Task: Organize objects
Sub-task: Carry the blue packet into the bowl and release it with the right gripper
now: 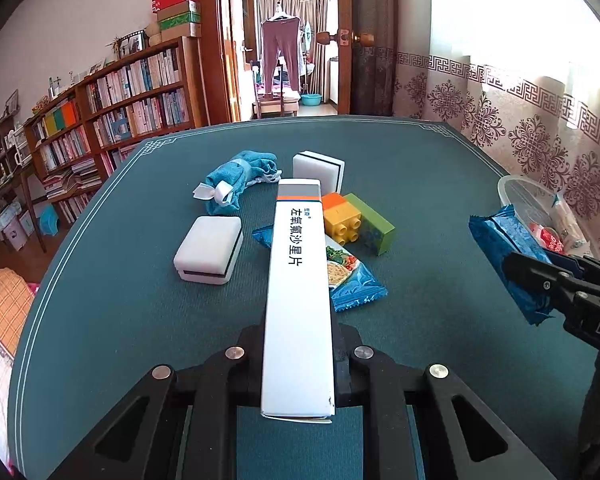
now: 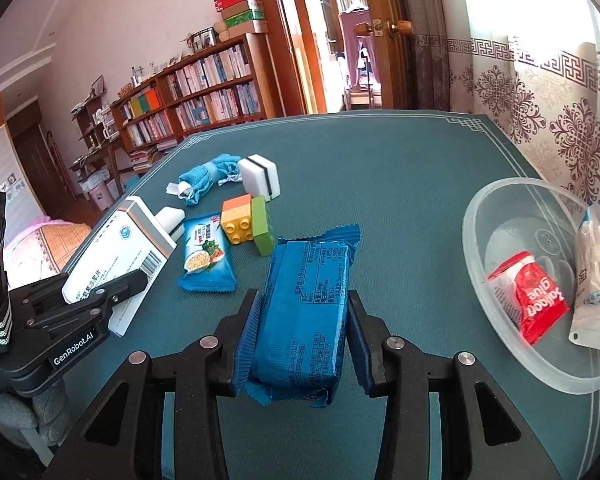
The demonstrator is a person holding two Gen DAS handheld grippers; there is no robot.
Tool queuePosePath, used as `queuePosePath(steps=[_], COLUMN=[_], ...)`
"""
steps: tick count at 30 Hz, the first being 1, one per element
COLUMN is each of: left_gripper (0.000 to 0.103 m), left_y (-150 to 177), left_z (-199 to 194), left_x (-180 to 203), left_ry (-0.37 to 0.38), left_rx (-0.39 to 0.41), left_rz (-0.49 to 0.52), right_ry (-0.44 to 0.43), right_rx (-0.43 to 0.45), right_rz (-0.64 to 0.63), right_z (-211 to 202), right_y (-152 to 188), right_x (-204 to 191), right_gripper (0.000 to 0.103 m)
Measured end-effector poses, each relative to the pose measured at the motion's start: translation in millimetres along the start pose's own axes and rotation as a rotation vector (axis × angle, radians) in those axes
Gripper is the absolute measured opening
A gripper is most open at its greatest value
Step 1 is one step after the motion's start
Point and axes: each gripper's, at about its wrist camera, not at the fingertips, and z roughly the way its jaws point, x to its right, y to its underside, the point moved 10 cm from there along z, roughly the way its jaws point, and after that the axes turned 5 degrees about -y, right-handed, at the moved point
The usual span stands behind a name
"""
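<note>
Bookshelves, an open wooden door and a patterned curtain ring a table covered in teal cloth (image 1: 100,280), where the sorting looks partly done, as I judge it. Two items already lie in the clear plastic bowl (image 2: 476,240) at the right: a red packet (image 2: 530,296) printed "balloon glue" and a whitish tube (image 2: 594,280) whose print is too small to read. The right gripper (image 2: 300,332) is closed on a blue snack pack (image 2: 304,312), held off the cloth just left of the bowl; its back shows a nutrition table, too fine to read. The left gripper (image 1: 298,354) is clamped on a long white medicine box (image 1: 298,280) reading "左氧氟沙星片", raised above the pile. Left on the cloth are a second blue snack packet (image 2: 206,256) with a food picture, an orange, yellow and green block cluster (image 2: 248,224), two white sponges (image 1: 210,250) (image 1: 318,168) and a rolled teal towel (image 1: 236,180). The left tool's body reads "GenRobot.AI" in the right view. Roughly half the things seem still unsorted, and where the box belongs I cannot tell.
</note>
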Motion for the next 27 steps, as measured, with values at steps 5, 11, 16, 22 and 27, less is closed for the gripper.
queuePosePath(steps=[5,11,16,22,27], left_gripper=[0.02,0.02,0.02,0.02,0.02], left_y=[-5.4,-7.2,-10.3,-13.4,-16.1], left_z=[-0.9,0.8,1.1,2.0,1.5], left_x=[14.5,34.0,51.4,71.2,85.9], left_ry=[0.02,0.04,0.058,0.08,0.096], left_rx=[0.006,-0.001,0.0,-0.002,0.0], left_rz=[0.017,0.05,0.074,0.102,0.123], right_ry=[0.081,0.173,0.237,0.311,0.358], right_rx=[0.035,0.073,0.109,0.156,0.172], right_rz=[0.052,0.123,0.179,0.226,0.282], right_z=[-17.1,-38.8,-56.7,-78.4,-87.6], right_y=[-9.0,-14.9,-18.4,-20.4,-15.5], right_x=[44.8,102.4,144.3,182.0,212.7], right_gripper=[0.043,0.043,0.043,0.043,0.043])
